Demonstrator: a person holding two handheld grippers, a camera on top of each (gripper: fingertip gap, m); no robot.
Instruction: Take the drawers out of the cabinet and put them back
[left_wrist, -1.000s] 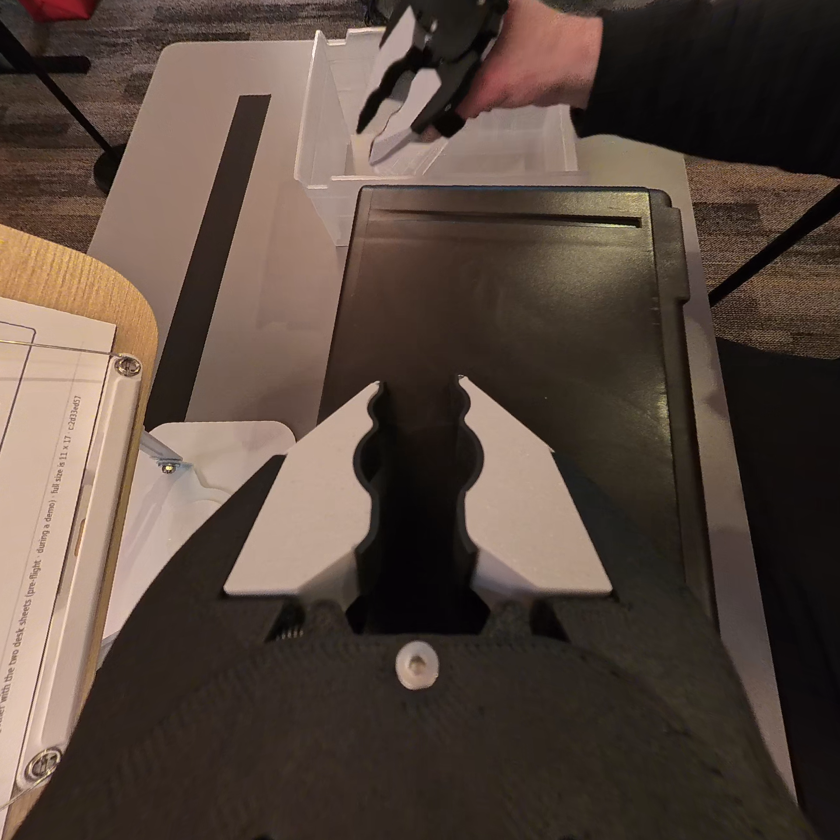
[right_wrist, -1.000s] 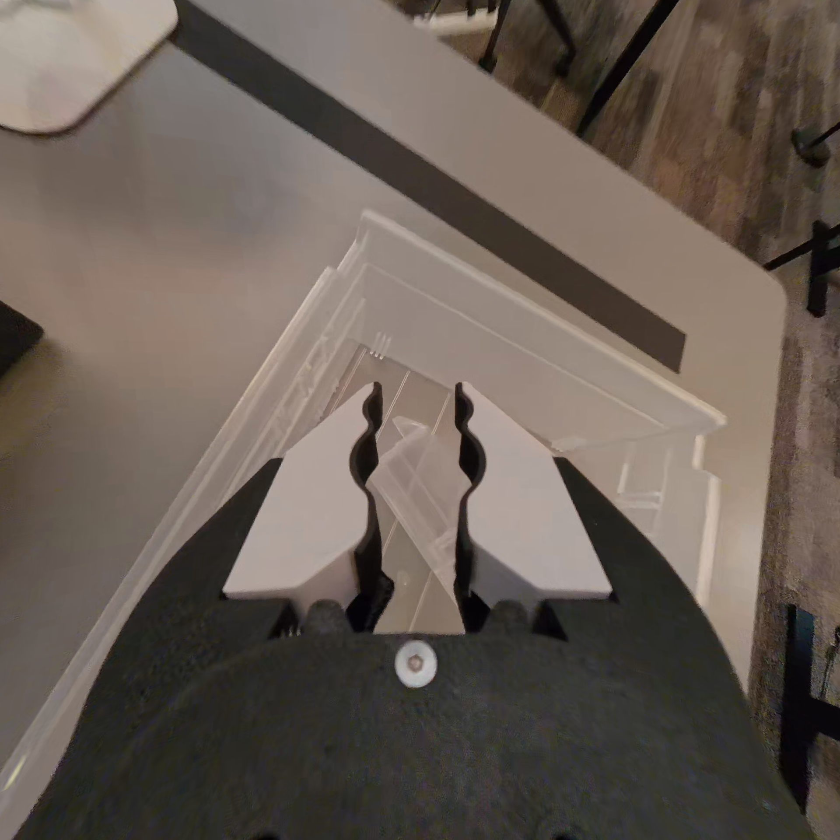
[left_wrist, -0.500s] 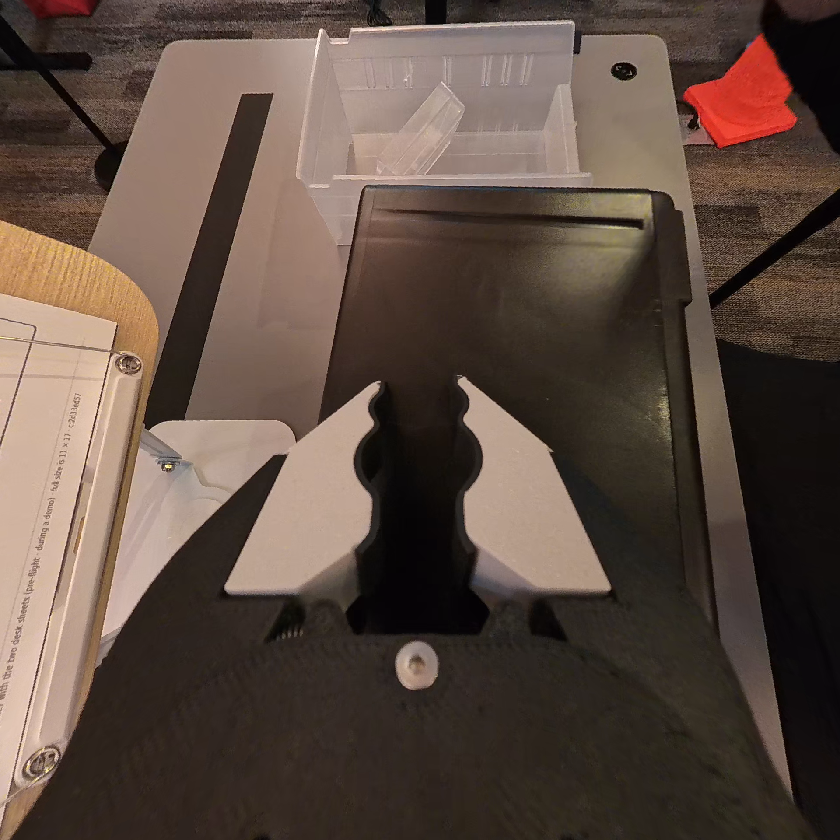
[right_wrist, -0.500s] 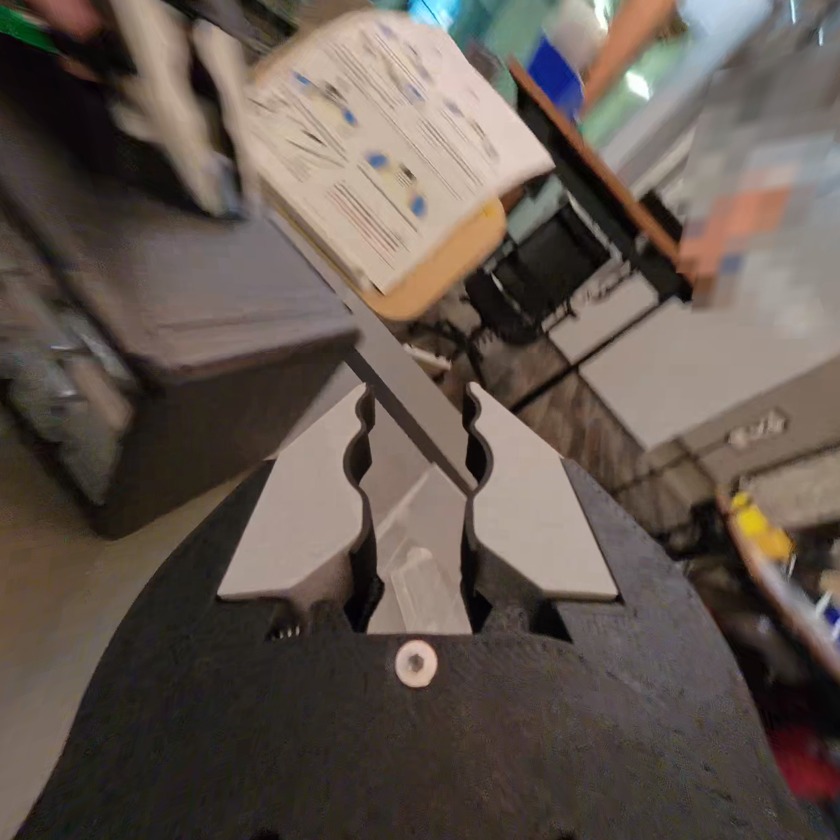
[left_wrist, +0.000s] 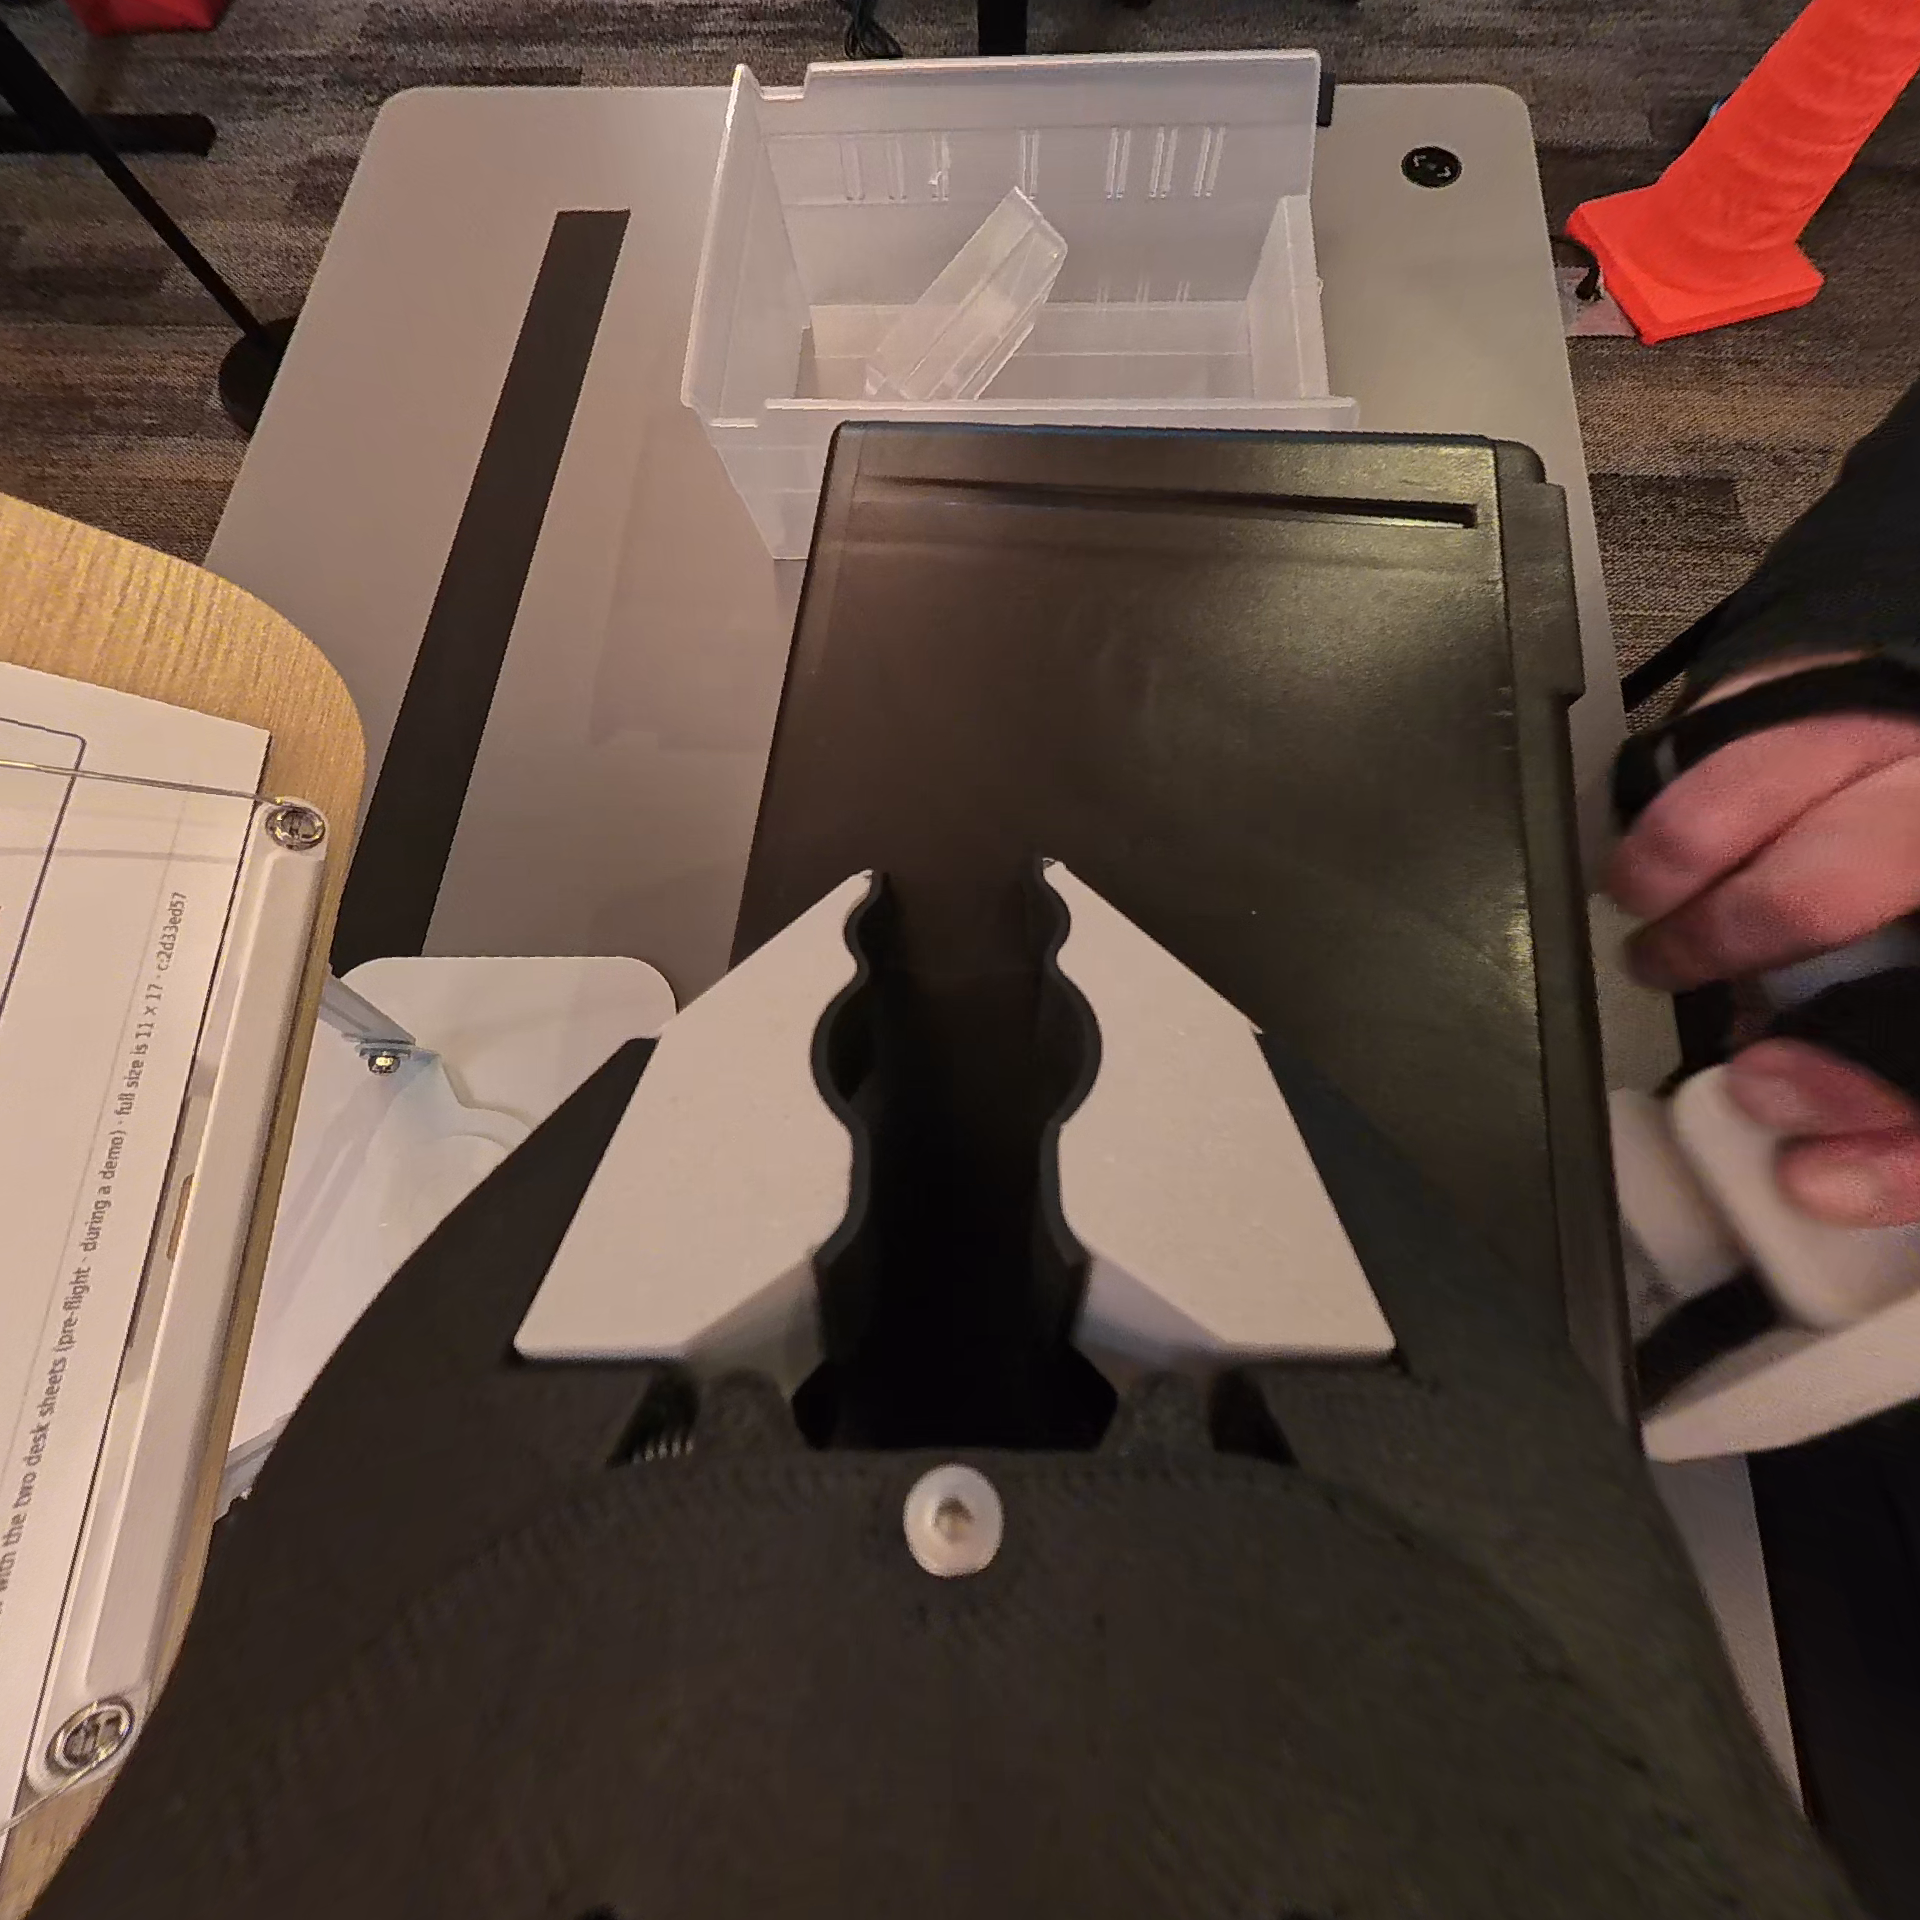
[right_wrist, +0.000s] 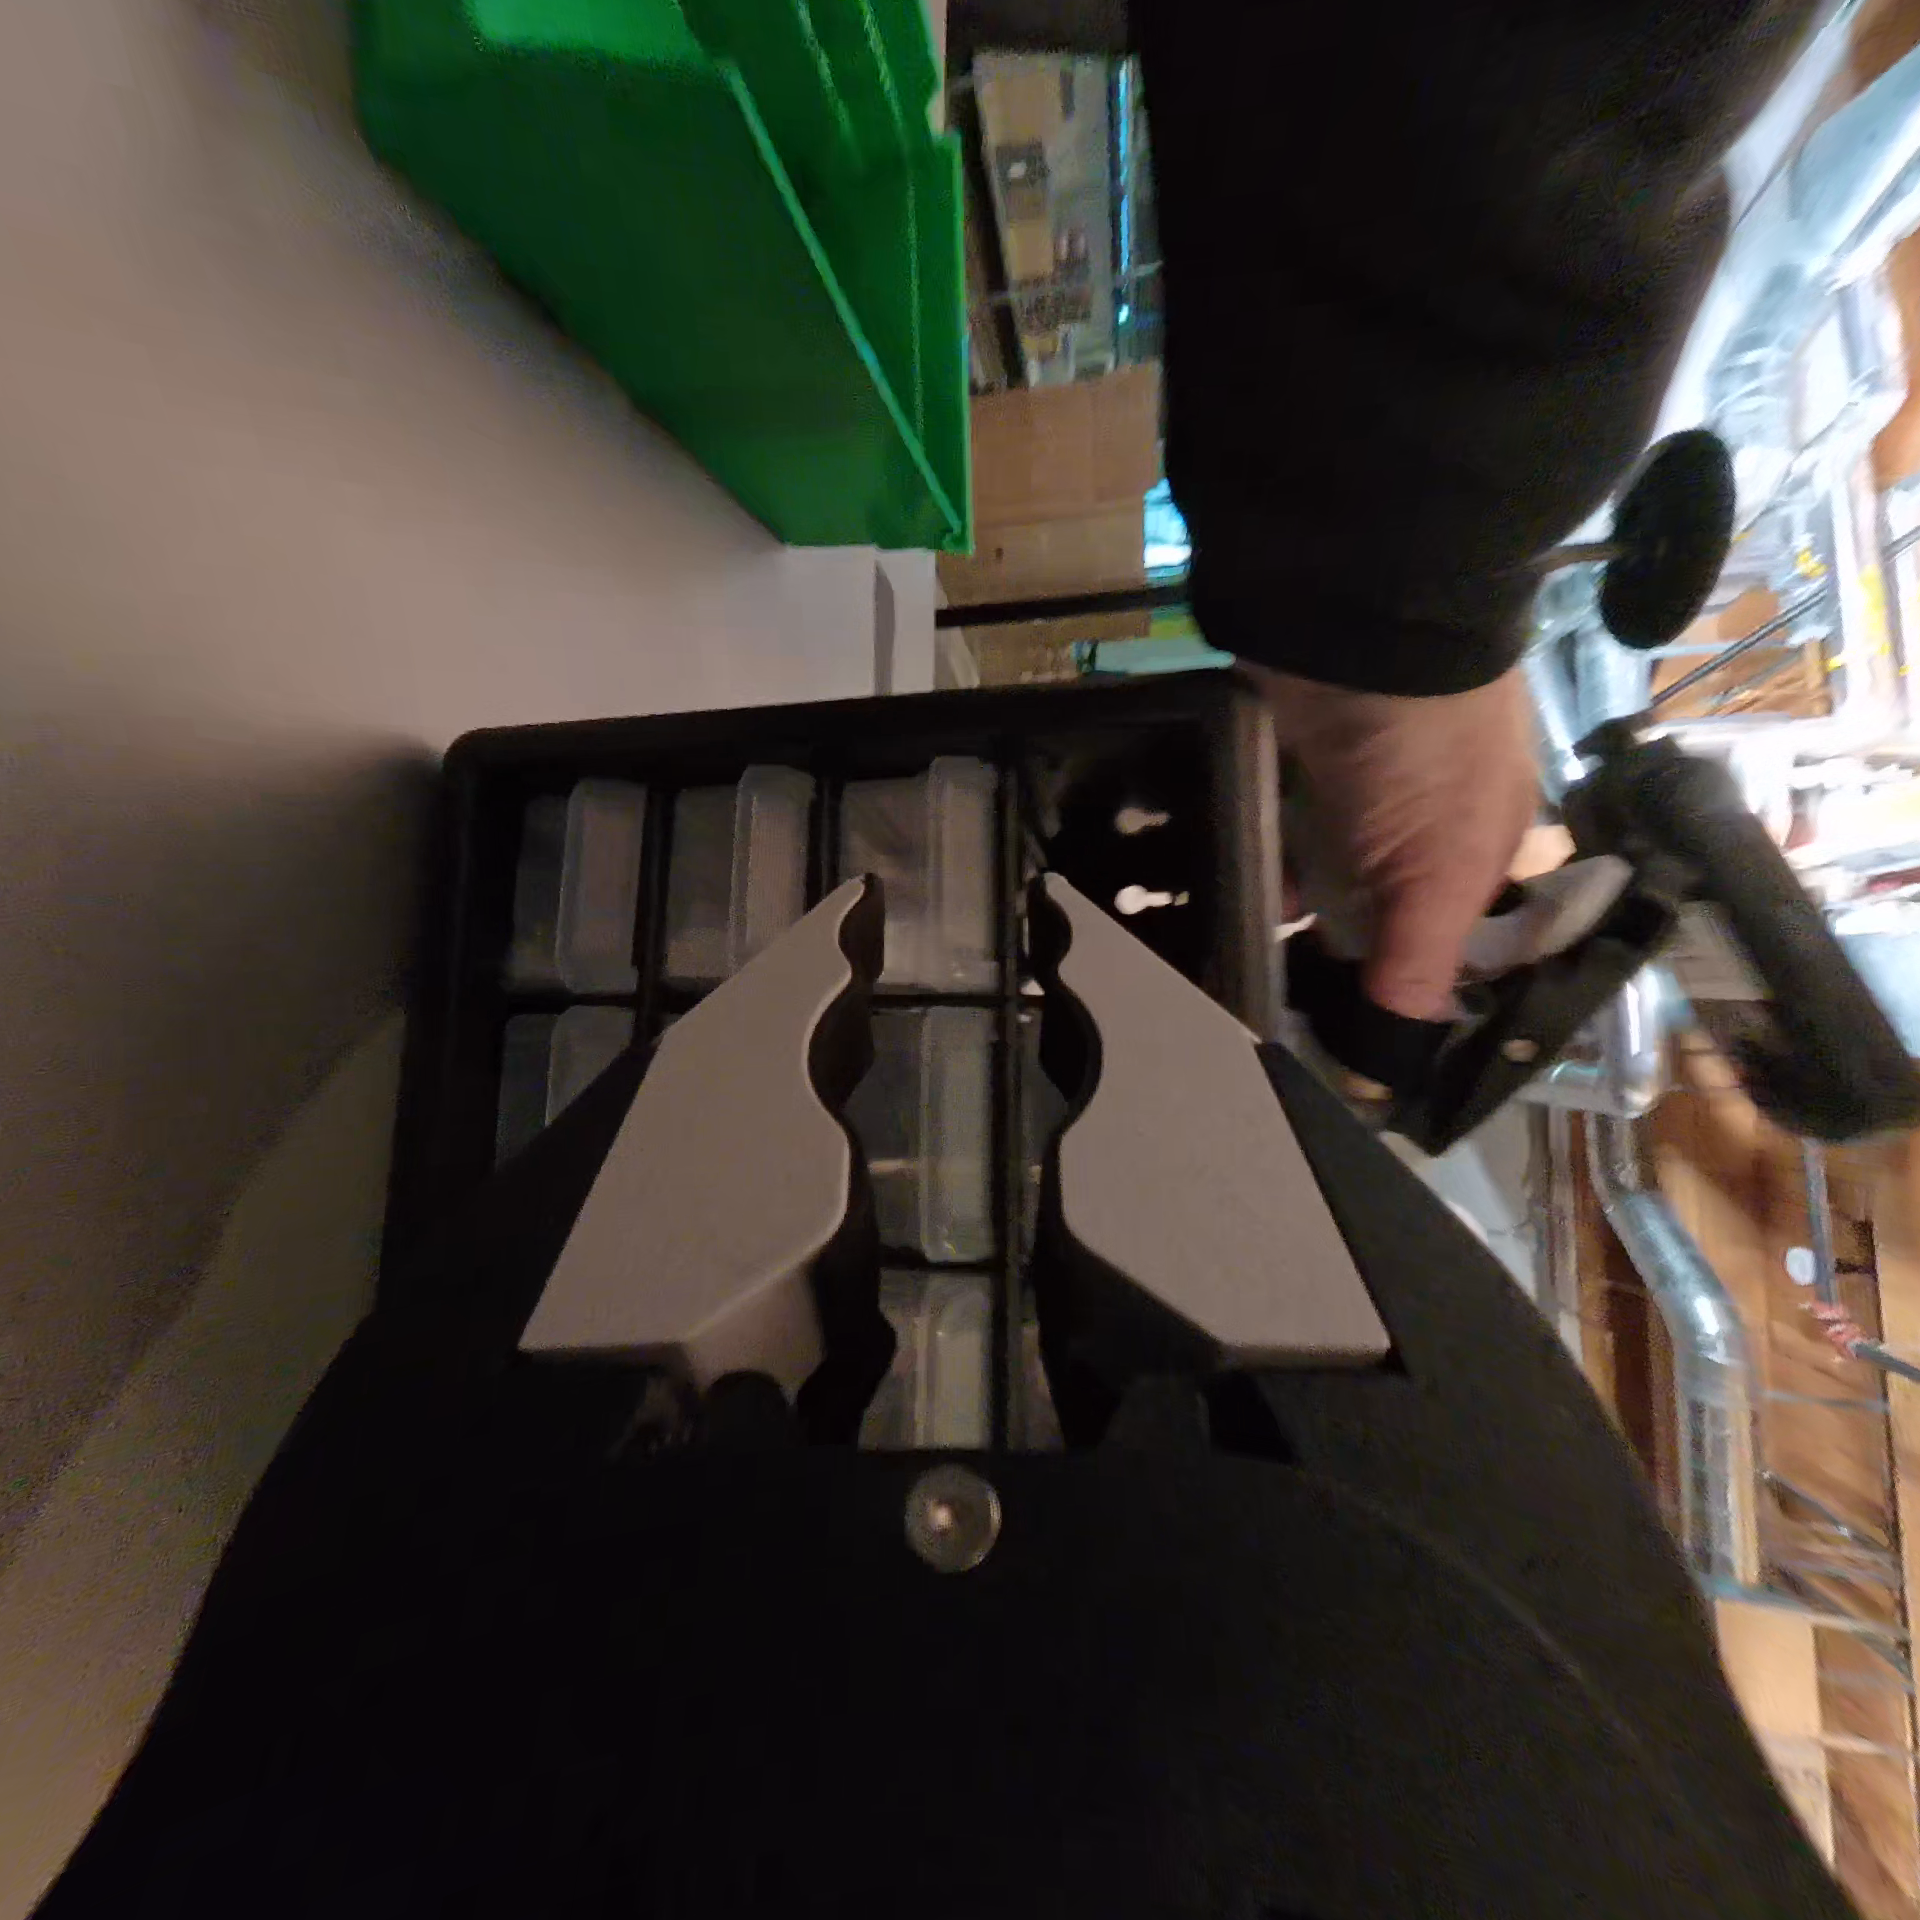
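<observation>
The cabinet (right_wrist: 852, 935) is seen face-on ahead of the right gripper (right_wrist: 951, 899), turned a quarter in that view. Its slots hold clear drawers (right_wrist: 920, 873); one column beside the right-hand fingertip stands empty, with only dark interior and two light holes visible. A drawer front lies straight between and beyond the jaws, apart from them.

One second ago the right gripper was over the clear bin (left_wrist: 1013, 260) with a small clear drawer between its fingers. Now that drawer (left_wrist: 971, 307) lies tilted in the bin, far ahead of the left jaws, and nothing is held. The right jaws stand apart with a clear gap, and the gripper has been swung round to the cabinet front. In the left wrist view, the right hand (left_wrist: 1766, 935) is seen at the right edge of the cabinet (left_wrist: 1153, 727).

The left gripper (left_wrist: 956, 883) is unchanged across the second: its jaws are parted and empty, resting over or just above the cabinet top; contact cannot be confirmed. It is judged to be steadying the cabinet.

One removal is thus judged complete, and the next drawer is being approached. The fingers are not yet around any handle. Most drawers are still seated, so the task is judged to be at an early stage.

Beyond the jaws, a grey table (left_wrist: 416, 416), a green bin (right_wrist: 675, 260) and an orange cloth (left_wrist: 1714, 239) are seen.
</observation>
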